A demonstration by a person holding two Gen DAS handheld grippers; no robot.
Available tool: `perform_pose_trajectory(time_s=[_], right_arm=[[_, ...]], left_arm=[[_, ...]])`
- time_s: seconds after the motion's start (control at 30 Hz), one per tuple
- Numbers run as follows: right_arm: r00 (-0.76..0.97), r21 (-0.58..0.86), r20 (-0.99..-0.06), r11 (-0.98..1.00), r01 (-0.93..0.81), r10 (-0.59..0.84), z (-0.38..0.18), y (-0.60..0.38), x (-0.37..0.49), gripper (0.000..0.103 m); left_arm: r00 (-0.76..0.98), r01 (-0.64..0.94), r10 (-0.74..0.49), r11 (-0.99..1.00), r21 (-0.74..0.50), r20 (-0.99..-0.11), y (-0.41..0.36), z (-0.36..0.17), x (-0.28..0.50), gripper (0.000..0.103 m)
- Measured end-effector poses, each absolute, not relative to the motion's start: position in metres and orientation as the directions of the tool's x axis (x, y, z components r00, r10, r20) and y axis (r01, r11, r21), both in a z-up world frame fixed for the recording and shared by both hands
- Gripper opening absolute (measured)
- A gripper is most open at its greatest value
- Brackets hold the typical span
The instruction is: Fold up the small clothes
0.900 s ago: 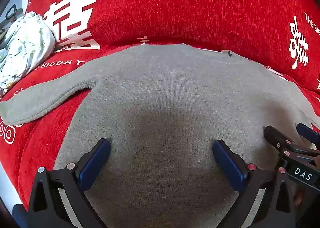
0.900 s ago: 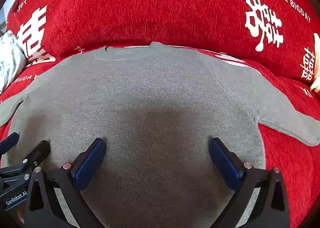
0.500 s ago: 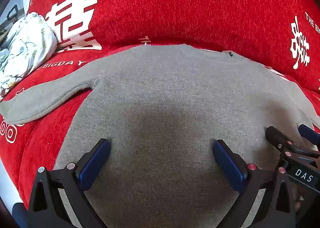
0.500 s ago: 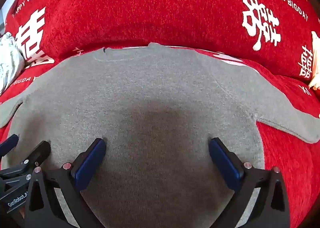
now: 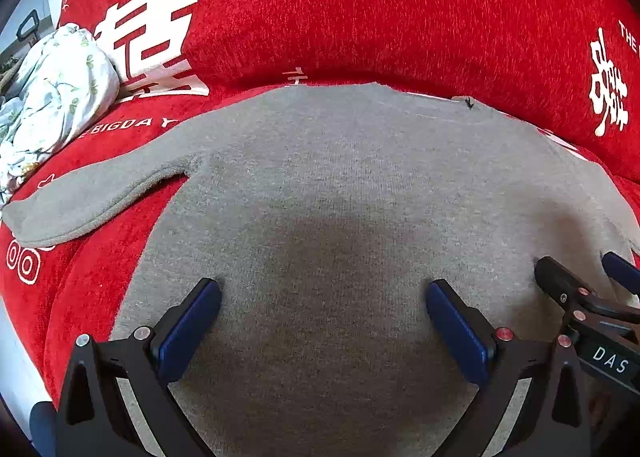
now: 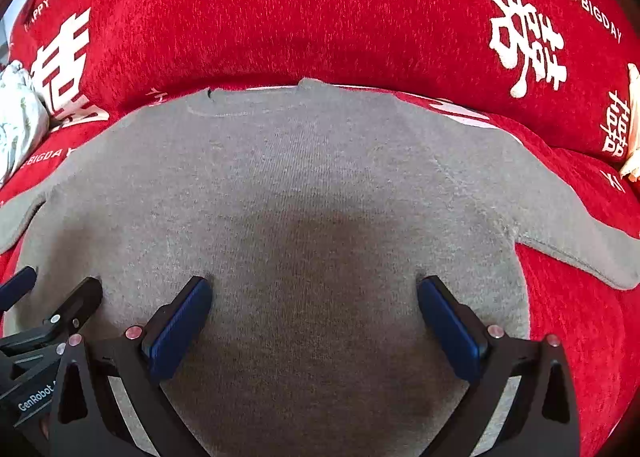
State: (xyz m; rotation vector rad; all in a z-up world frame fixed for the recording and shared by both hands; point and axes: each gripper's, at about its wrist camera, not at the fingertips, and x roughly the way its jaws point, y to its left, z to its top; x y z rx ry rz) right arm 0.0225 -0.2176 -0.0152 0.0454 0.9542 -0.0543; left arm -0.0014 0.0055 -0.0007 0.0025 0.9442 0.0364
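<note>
- While both grippers hang low over it, the sweater (image 5: 340, 185) lies flat and face-up on the red cover (image 5: 360, 17), its neck (image 6: 256, 97) toward 12 o'clock against the raised back cushion.
- Left gripper (image 5: 322, 299): fingers (image 5: 188, 331) wide apart, holding nothing — their blue pads sit just above the lower body of the sweater, and I cannot tell whether the tips touch the knit.
- Right gripper (image 6: 314, 295): fingers (image 6: 450, 327) likewise spread wide and gripping nothing, poised over the sweater's lower half.
- In the left view the right gripper shows at 4 o'clock, just beside the left one; in the right view the left gripper shows at 8 o'clock.
- One sleeve (image 5: 96, 197) runs out to 9 o'clock in the left view, lying on the cover at a slant.
- Other sleeve (image 6: 576, 245) stretches to 3 o'clock in the right view, also flat.
- A dark shadow falls on the knit between each pair of fingers.
- White lettering (image 6: 524, 37) is printed on the cover — "HAPPY WEDDING" and "THE BIGDAY" among it.
- A floral bundle (image 5: 52, 97) of pale cloth sits at 10 o'clock in the left view, well apart from the sweater body, near the sleeve end.
</note>
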Motion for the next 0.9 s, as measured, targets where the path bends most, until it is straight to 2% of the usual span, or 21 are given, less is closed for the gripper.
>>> perform_pose_trajectory(time_s=[0.53,0.9], right_arm=[[0.572,0.046,-0.820,0.997,0.062,0.002,-0.017,-0.222,0.022,0.103],[0.503,-0.008,-0.864,1.000,0.028,-0.021,-0.011,-0.218,0.030,0.103]], left_arm=[[0.551,-0.066,0.046,0.998,0.012,-0.833,0.001,0.002,0.001,0.103],[0.490,-0.024,0.034,0.999,0.026,-0.871,-0.001,0.011,0.007,0.103]])
